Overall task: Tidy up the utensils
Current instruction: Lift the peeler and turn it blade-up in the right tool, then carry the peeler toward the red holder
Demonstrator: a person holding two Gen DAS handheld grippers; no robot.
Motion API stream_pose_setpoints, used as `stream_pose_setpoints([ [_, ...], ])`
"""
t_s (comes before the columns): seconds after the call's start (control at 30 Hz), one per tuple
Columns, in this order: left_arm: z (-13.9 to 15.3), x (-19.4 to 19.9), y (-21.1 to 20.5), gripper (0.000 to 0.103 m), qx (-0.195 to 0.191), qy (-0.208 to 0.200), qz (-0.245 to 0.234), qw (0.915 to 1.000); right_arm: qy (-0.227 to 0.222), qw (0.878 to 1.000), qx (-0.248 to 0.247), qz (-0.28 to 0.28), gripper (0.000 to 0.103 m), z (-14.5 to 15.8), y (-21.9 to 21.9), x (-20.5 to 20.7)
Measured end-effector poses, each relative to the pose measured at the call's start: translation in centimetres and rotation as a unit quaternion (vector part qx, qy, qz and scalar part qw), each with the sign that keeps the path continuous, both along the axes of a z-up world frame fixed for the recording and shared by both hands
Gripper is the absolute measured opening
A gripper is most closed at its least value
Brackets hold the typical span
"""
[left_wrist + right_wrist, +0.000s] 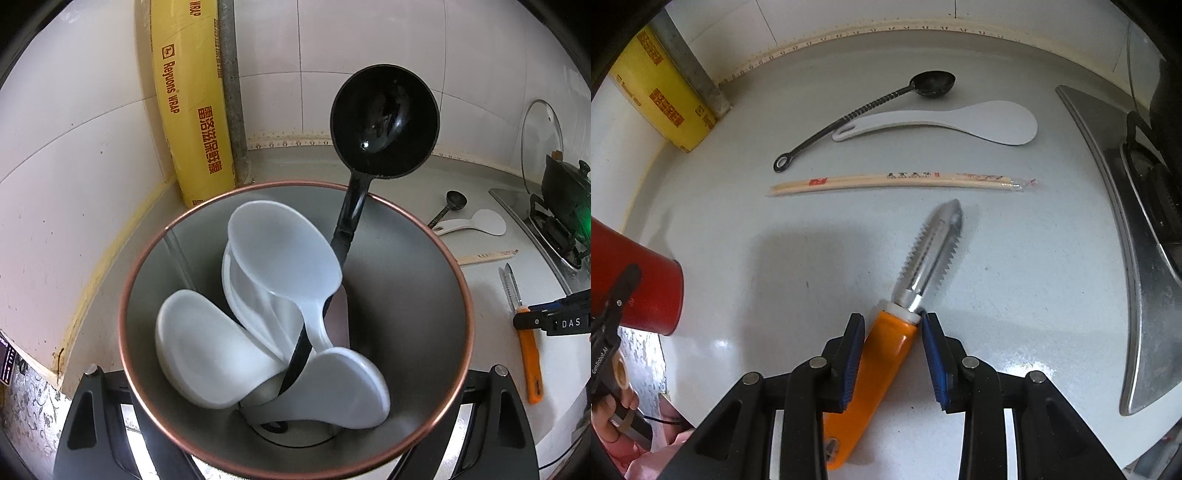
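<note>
Already stowed: the left gripper [295, 435], clamped on the red cup [295, 332], holds a black ladle [384, 122] and several white spoons [284, 254] standing inside.
In hand now: the right gripper [892, 354] straddles the orange-handled peeler [886, 350] on the counter [1034, 258]; jaws narrow, pads at the handle, grip uncertain.
Left, nearer: wrapped chopsticks [897, 181] beyond the peeler.
Left, farther: white rice paddle [942, 123] and black scoop [864, 110], by the wall.
Judgement: roughly halfway.
</note>
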State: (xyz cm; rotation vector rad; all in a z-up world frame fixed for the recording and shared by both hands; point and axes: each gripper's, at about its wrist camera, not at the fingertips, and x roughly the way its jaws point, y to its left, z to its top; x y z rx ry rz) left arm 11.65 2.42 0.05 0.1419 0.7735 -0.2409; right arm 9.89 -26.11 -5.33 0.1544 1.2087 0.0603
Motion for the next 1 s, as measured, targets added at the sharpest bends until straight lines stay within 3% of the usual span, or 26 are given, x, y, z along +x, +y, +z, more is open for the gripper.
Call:
stream_pose_setpoints([
  [0.27,0.0,-0.1,-0.1,0.09,-0.001,0.001,0.004,1.0,0.006,0.998,-0.056,0.03,0.037,-0.3,2.0,0.9],
  [0.47,0.1,-0.4,-0.3,0.09,-0.002,0.001,-0.003,1.0,-0.001,0.996,-0.056,0.073,0.034,-0.3,2.6,0.6],
  [0.7,0.0,-0.8,-0.8,0.09,-0.002,0.002,-0.019,0.9998,-0.024,0.997,-0.049,0.054,0.028,-0.4,0.3,1.1],
  [1.0,0.1,-1.4,-1.2,0.09,-0.002,0.004,-0.033,0.9995,-0.039,0.995,-0.06,0.07,0.025,-0.4,2.1,1.5],
])
